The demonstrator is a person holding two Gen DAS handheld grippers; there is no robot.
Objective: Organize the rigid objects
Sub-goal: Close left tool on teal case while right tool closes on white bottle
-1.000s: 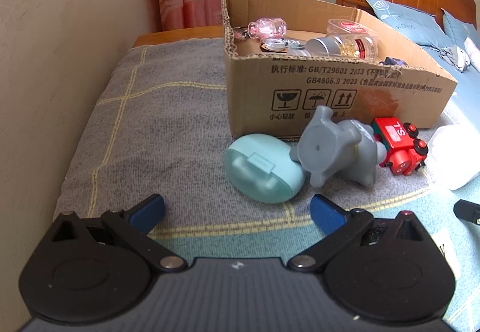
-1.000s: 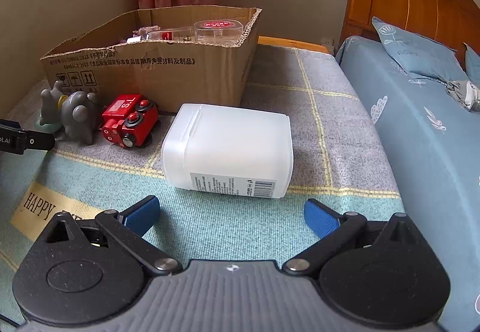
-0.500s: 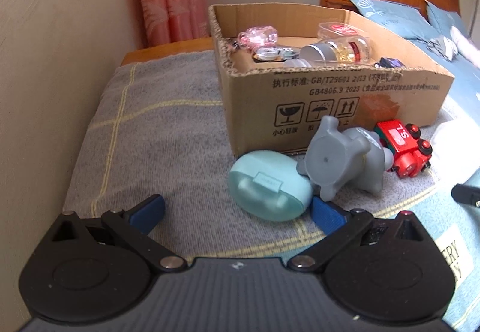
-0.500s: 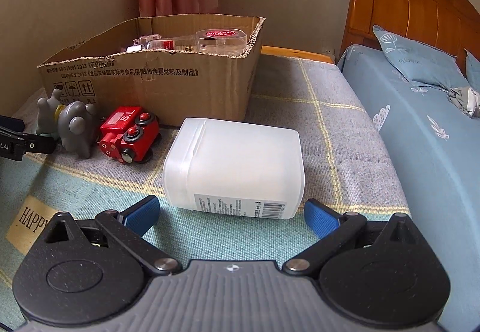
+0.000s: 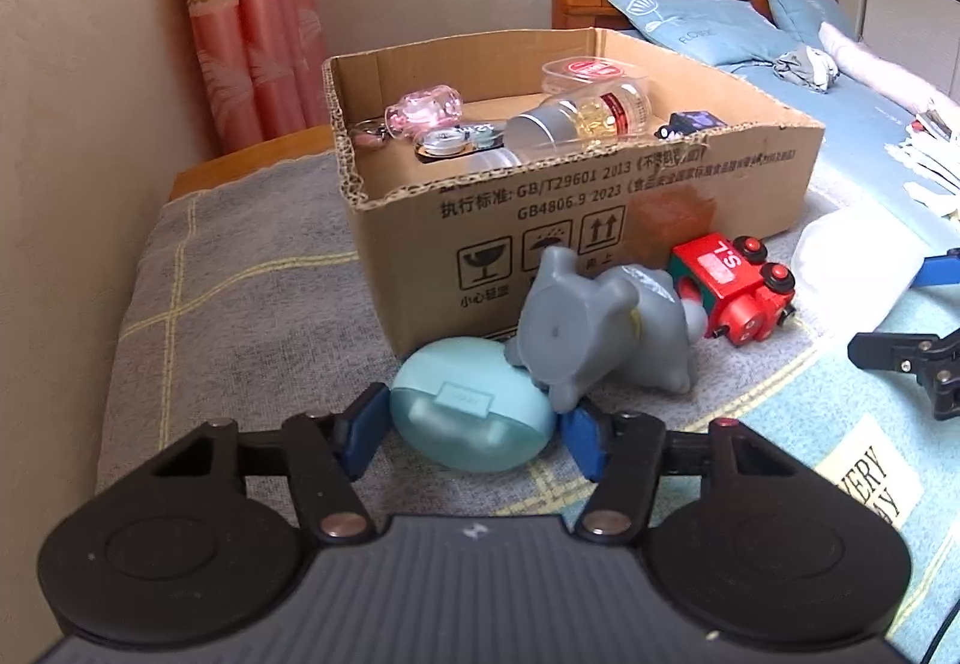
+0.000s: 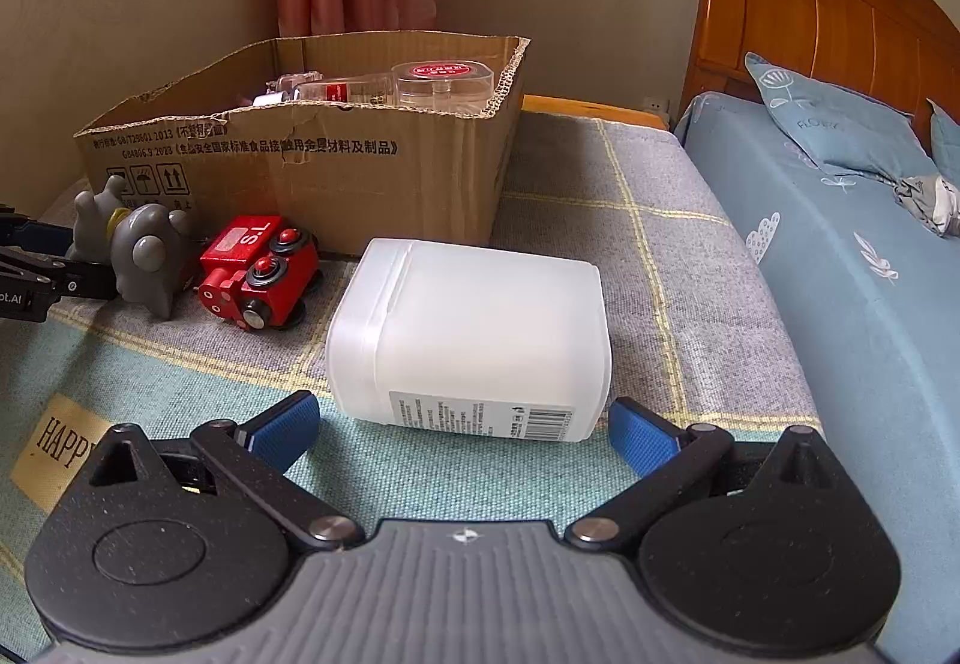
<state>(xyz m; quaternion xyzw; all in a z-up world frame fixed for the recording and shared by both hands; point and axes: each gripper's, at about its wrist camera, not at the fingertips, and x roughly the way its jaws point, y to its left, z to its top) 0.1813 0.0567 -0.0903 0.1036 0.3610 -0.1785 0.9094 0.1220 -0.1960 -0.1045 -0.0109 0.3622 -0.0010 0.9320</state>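
Two grippers are seen angled downward over a blanket-covered surface (image 5: 252,268), with the cardboard box (image 5: 600,208) taken as the landmark. The left gripper (image 5: 471,433) is held low in front of the box's near-left corner, tipped down toward the blanket. Its jaws have just been closing and are now drawn in narrow around a pale blue oval case (image 5: 471,412), with a blue pad (image 5: 360,436) pressed against each side of it. The case is lying on the blanket just in front of the box wall, and it is touched on its right by a grey rubber toy animal (image 5: 600,328), which is lying on its side against the box front. A red toy train (image 5: 732,286) is placed just beyond the grey toy, also close to the box front.

The right gripper (image 6: 465,430) is held off the box's near-right corner, likewise pitched down. Its jaws are spread wide, and a white translucent plastic container (image 6: 474,340) is lying on its side between them; whether the pads are touching it cannot be told for certain, though a small gap appears on each side. The container is resting on the blanket in front of the box's right end.

Inside the box, a pink-tinted small bottle (image 5: 426,108), a silver-capped clear jar (image 5: 576,120) and a clear round tub with a red label (image 5: 591,69) can be made out.
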